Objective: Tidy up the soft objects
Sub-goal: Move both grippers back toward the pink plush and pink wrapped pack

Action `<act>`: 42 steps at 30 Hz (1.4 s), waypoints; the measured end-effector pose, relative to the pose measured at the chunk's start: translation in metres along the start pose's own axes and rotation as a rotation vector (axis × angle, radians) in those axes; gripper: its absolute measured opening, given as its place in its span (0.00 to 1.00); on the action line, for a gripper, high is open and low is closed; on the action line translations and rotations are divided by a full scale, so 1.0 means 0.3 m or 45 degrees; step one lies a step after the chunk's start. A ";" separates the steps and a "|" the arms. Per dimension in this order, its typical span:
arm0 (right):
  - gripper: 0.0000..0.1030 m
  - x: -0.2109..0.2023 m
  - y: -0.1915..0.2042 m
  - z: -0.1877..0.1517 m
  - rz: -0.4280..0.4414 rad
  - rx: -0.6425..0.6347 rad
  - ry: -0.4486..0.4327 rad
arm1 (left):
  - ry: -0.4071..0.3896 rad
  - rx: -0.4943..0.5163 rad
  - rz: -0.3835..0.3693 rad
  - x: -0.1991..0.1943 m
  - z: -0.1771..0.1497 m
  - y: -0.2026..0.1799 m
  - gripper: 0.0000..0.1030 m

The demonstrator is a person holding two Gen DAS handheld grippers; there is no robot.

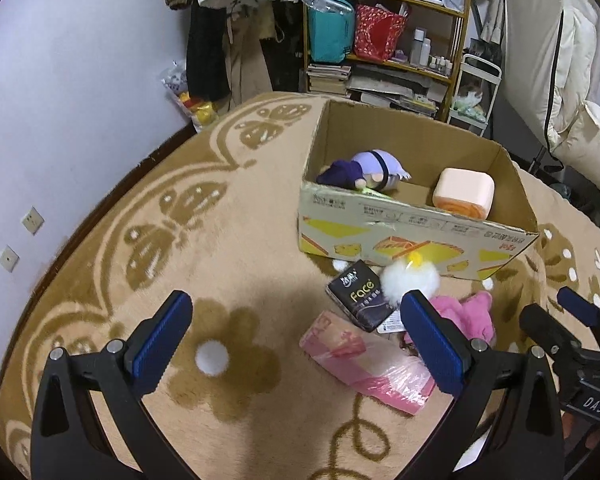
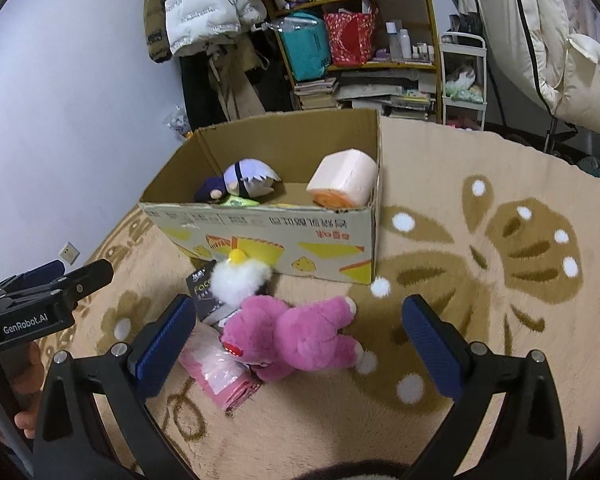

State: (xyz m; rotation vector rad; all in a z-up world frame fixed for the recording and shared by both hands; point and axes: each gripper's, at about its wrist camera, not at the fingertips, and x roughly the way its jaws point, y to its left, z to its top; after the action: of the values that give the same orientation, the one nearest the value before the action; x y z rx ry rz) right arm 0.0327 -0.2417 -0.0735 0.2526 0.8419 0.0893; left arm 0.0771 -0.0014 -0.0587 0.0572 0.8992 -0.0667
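1. A lived-in home room, likely a bedroom.
2. Coats hang against the far wall.
3. A wooden shelf at the far right holds books, bags and bottles.
4. A tan butterfly-patterned blanket covers the near surface.

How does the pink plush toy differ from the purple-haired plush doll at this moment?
The pink plush toy lies on the rug outside the cardboard box; the purple-haired doll lies inside it. The pink toy is one colour nearly all over; the doll has pale lilac hair and dark clothing. The pink toy sits between the open right gripper fingers; the doll is well beyond them. Both lie down, ungripped.
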 end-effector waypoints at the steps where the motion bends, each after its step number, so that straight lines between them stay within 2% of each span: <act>1: 1.00 0.006 -0.001 -0.002 -0.002 -0.001 0.007 | 0.007 -0.003 -0.002 0.008 -0.004 -0.004 1.00; 31: 1.00 0.214 -0.036 -0.053 -0.009 0.022 0.235 | 0.164 0.093 0.033 0.215 -0.058 -0.089 1.00; 42: 1.00 0.240 -0.028 -0.076 0.040 0.024 0.290 | 0.255 0.034 -0.021 0.303 -0.066 -0.080 1.00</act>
State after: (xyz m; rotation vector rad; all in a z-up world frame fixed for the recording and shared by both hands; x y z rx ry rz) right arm 0.0633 -0.2328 -0.1426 0.2767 1.0659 0.1411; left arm 0.1161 -0.0268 -0.1428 0.0827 1.0988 -0.0894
